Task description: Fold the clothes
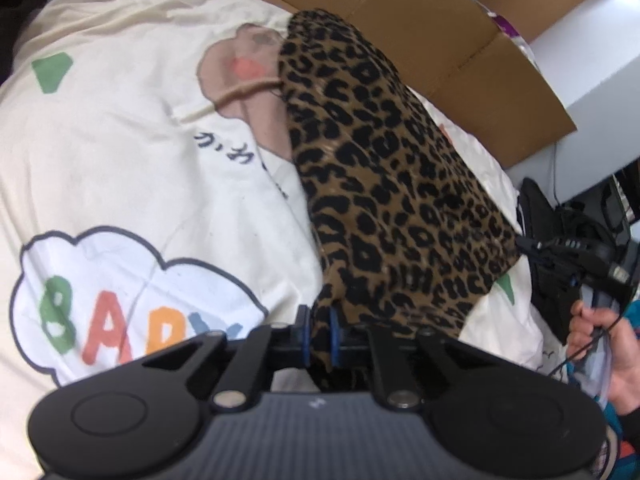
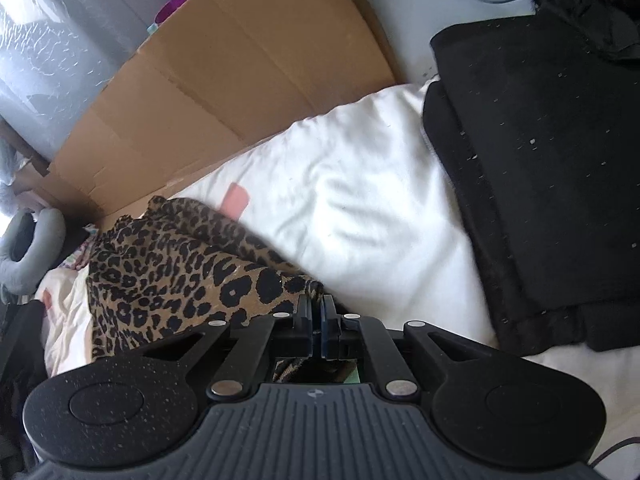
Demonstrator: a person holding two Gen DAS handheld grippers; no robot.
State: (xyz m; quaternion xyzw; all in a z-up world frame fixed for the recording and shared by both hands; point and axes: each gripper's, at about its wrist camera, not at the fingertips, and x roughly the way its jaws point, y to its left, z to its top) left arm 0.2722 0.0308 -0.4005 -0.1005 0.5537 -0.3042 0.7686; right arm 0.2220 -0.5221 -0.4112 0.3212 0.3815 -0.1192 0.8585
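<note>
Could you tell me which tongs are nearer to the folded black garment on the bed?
Right. The right tongs, shut on a corner of the leopard-print garment, sit just left of the folded black garment. The left tongs grip the leopard cloth's other end; their view shows no black garment.

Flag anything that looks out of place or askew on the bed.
A thin tan cord trails loose from the leopard-print garment across the printed bedsheet. A flattened cardboard box lies against the bed's far edge. Nothing looks spilled or damaged.

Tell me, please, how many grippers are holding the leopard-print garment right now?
2: the left gripper pinches the leopard-print garment at its near edge; the right gripper clamps another corner.
</note>
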